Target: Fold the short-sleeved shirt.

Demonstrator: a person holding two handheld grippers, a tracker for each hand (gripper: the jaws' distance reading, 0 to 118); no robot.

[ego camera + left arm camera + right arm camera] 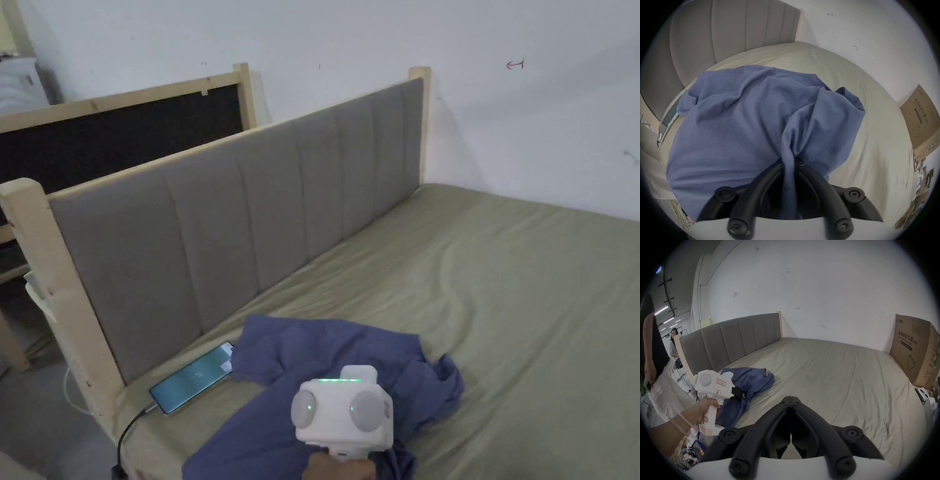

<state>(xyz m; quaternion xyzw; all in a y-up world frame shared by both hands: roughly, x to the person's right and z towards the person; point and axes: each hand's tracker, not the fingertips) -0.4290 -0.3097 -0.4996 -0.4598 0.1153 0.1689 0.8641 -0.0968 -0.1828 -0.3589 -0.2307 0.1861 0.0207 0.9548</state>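
Pinching crumpled blue shirt [740, 123], left gripper [790, 160] (soft folds)

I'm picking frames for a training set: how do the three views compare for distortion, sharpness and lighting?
Head view: straight lines, soft even light, sharp, the shirt cut off at the bottom edge. Left gripper view: strong fisheye with a dark round border; the bed bulges, and the left gripper is clear where it pinches cloth. Right gripper view: same fisheye and vignette, slightly dimmer; the box bends near the rim.
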